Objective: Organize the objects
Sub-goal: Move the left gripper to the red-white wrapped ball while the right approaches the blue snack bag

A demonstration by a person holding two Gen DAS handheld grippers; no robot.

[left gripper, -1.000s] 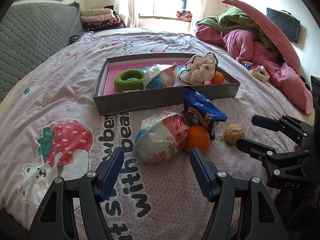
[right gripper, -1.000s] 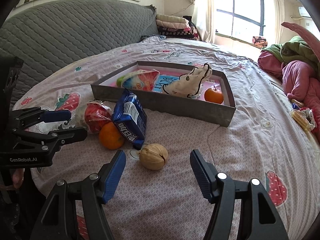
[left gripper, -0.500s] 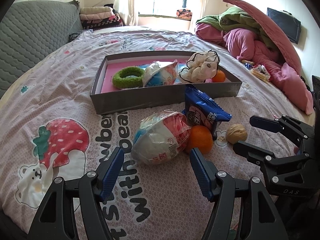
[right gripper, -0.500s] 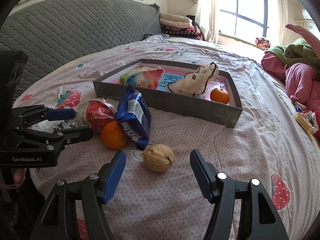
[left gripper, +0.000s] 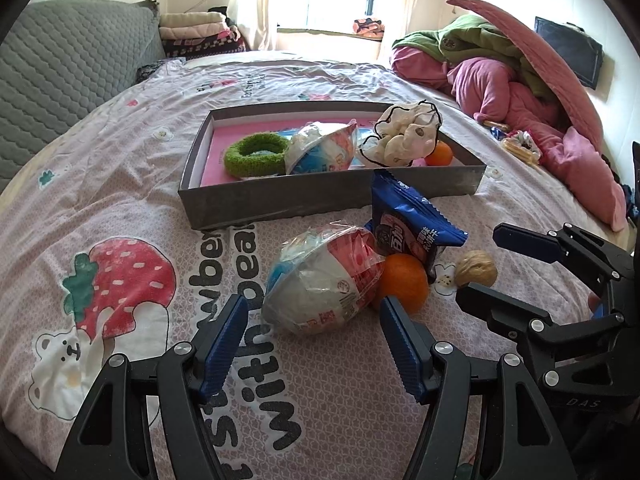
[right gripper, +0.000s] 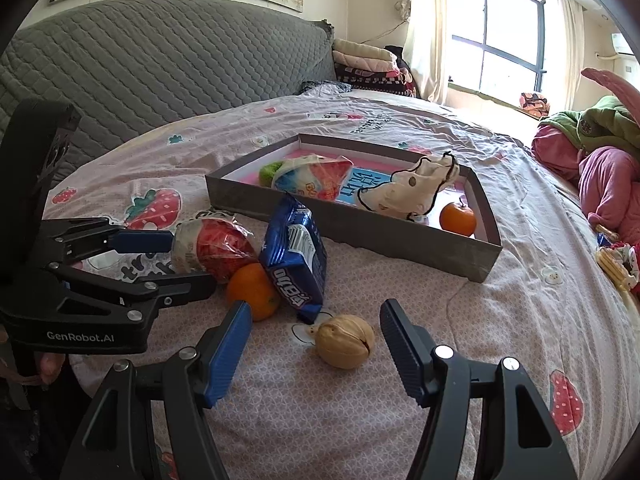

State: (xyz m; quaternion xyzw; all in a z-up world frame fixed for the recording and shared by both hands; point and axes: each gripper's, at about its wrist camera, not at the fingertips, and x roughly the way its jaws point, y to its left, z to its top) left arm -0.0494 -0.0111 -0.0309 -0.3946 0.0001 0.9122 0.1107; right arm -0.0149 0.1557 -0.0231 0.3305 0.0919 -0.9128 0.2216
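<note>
Both tongs stand wide and hold nothing. The left tongs (left gripper: 312,336) frame the plastic-wrapped red, white and blue egg-shaped toy (left gripper: 322,282), and the right tongs (right gripper: 316,344) flank the tan walnut (right gripper: 345,341), likely lining up grasps. Both things lie on the bed beside an orange tangerine (left gripper: 402,282) and a blue snack packet (right gripper: 296,258), just short of the shallow grey tray (left gripper: 280,200), where similar items already sit.

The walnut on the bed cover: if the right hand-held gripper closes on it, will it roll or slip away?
The walnut is round with a hard-looking shell, so it may roll if nudged. The soft bed cover probably slows it. The ridged fingers should help grip.
</note>
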